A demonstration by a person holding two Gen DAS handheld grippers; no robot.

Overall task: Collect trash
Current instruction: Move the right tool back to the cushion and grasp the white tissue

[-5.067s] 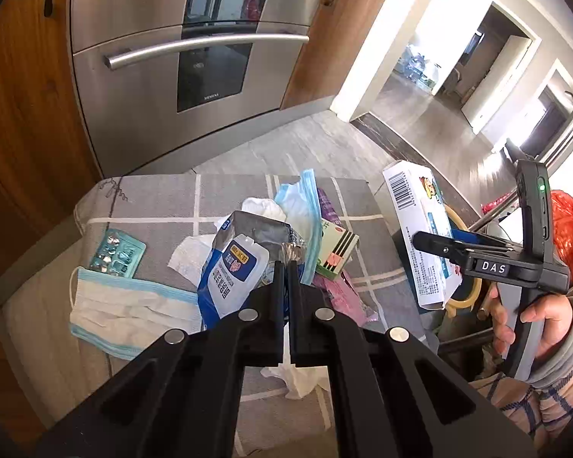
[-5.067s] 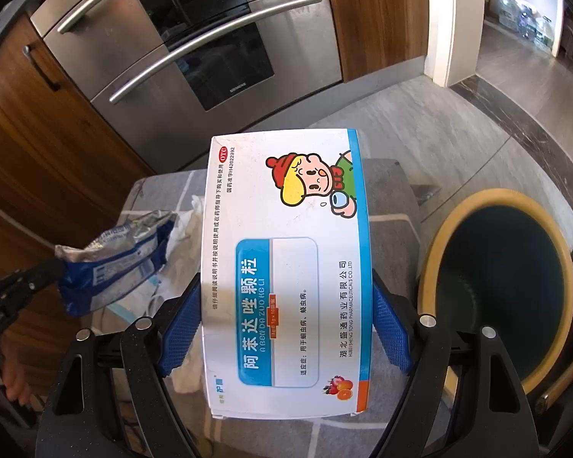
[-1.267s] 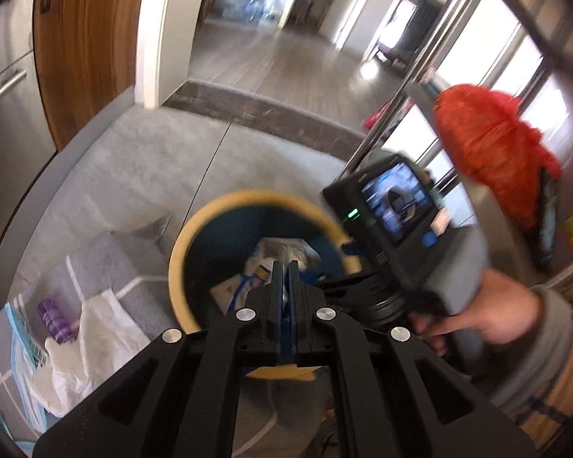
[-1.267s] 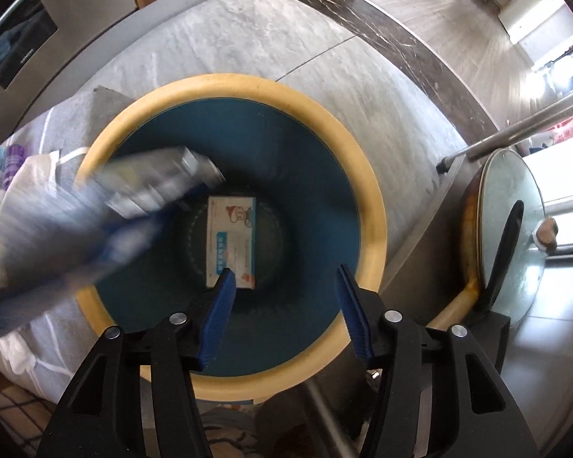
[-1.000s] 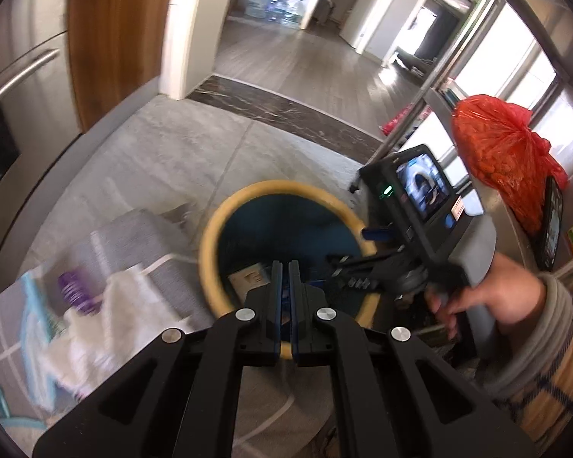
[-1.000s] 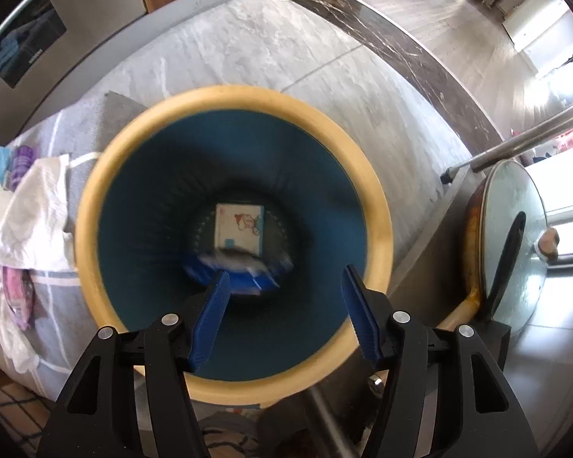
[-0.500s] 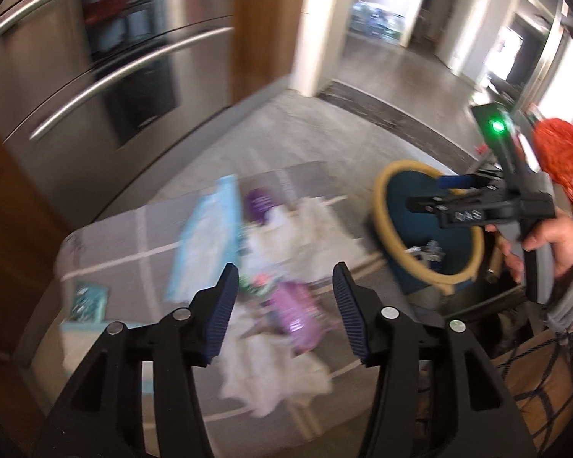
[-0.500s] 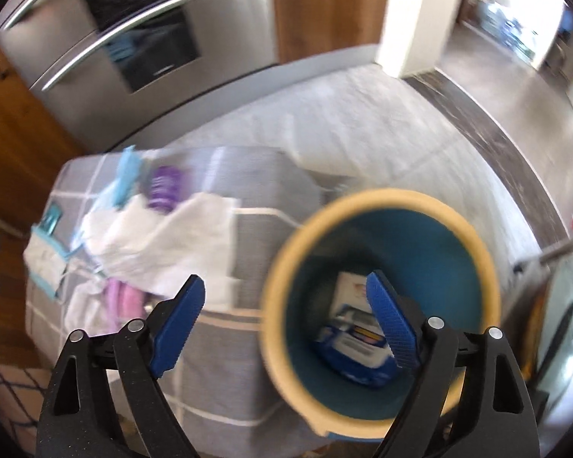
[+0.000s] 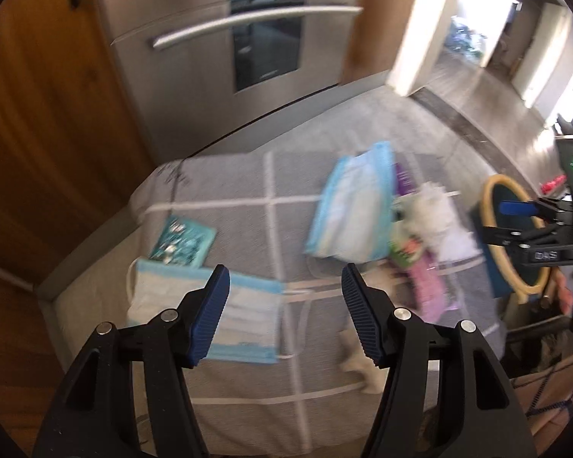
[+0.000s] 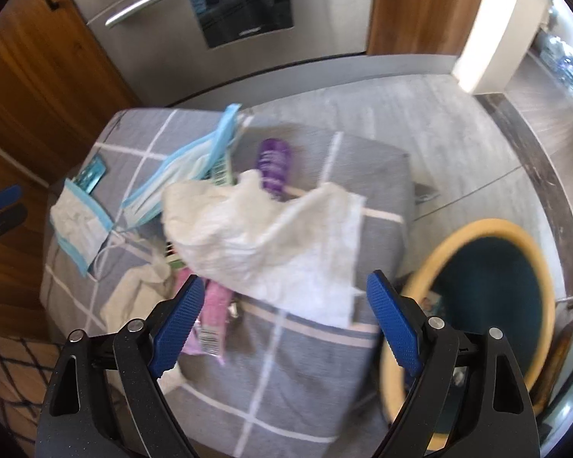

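Two grippers, both with jaws spread wide and nothing between the blue pads. Left gripper (image 9: 285,313) hovers over a grey cushion with a pale grid pattern (image 9: 248,229), in front of a steel oven front (image 9: 256,38). Right gripper (image 10: 282,324) hangs over the same cushion's edge nearest the bin.

Trash on the cushion, left wrist view: flat face mask (image 9: 229,316) just under the left finger; teal blister pack (image 9: 183,242) touching its far edge; second face mask (image 9: 353,217), propped up, mid-cushion; purple bottle (image 9: 402,183) behind it; white tissue (image 9: 437,221) to the right; pink wrapper (image 9: 426,290) below the tissue. All blurred by motion.

Right wrist view: large crumpled white tissue (image 10: 263,229) lies over the middle of the heap, its lower corner near the cushion edge. Purple bottle (image 10: 274,164) pokes out behind it. Pink wrapper (image 10: 212,313) lies just beside the left pad (image 10: 177,316). Another tissue scrap (image 10: 133,290) sits left of it.

Yellow-rimmed bin (image 10: 485,305), dark teal inside, stands on the floor right of the cushion, partly behind the right pad. A scrap of printed carton (image 10: 433,299) shows inside near the rim; rest of the contents too blurred to tell.
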